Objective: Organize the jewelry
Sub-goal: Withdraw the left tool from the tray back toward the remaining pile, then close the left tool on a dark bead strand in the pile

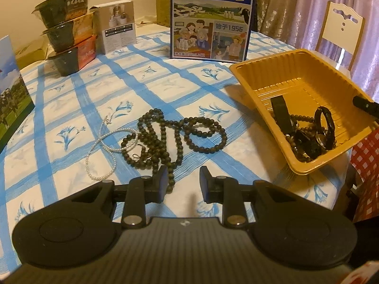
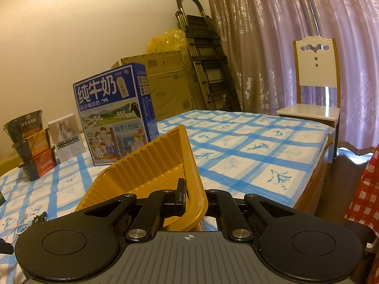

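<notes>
A long dark bead necklace (image 1: 165, 135) lies tangled on the blue-checked tablecloth, with a white pearl strand (image 1: 104, 149) at its left. My left gripper (image 1: 182, 184) is open just in front of the beads, its left finger touching a strand. A yellow plastic tray (image 1: 265, 75) at the right is tilted and holds black watches and beads (image 1: 305, 137). My right gripper (image 2: 193, 198) is shut on the tray's rim (image 2: 191, 165), lifting that side. The right gripper's tip shows in the left wrist view (image 1: 366, 105).
A blue milk carton box (image 1: 210, 16) stands at the back. Stacked instant-noodle bowls (image 1: 68, 35) and a small white box (image 1: 117, 26) stand back left. A white chair (image 2: 316, 80), curtains, a folded ladder (image 2: 206, 54) and cardboard boxes lie beyond the table.
</notes>
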Tool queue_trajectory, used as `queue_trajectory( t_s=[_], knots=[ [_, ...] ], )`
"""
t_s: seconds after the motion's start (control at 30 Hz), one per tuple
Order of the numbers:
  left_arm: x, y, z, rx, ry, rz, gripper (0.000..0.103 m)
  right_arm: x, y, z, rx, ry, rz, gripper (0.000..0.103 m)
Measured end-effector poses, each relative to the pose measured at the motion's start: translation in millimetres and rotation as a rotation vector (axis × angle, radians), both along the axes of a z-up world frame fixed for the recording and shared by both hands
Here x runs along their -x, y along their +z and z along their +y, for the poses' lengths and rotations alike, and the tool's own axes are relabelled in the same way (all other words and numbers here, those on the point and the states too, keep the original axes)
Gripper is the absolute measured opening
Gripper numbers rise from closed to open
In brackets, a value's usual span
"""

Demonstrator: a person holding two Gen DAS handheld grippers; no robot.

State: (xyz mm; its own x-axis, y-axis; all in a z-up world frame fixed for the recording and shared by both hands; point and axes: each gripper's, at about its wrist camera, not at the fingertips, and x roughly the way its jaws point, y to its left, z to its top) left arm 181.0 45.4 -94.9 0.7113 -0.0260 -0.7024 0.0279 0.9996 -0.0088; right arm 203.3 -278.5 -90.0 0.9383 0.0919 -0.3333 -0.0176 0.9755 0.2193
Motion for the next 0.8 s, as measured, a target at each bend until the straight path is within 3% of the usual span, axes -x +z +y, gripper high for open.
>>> queue_trajectory(
  t_s=[0.8],
  knots=[
    [-30, -13, -8, -0.024, -0.034, 0.014, 0.025, 0, -4, -2, 0.0, -0.005, 0.001, 0.006]
  ],
)
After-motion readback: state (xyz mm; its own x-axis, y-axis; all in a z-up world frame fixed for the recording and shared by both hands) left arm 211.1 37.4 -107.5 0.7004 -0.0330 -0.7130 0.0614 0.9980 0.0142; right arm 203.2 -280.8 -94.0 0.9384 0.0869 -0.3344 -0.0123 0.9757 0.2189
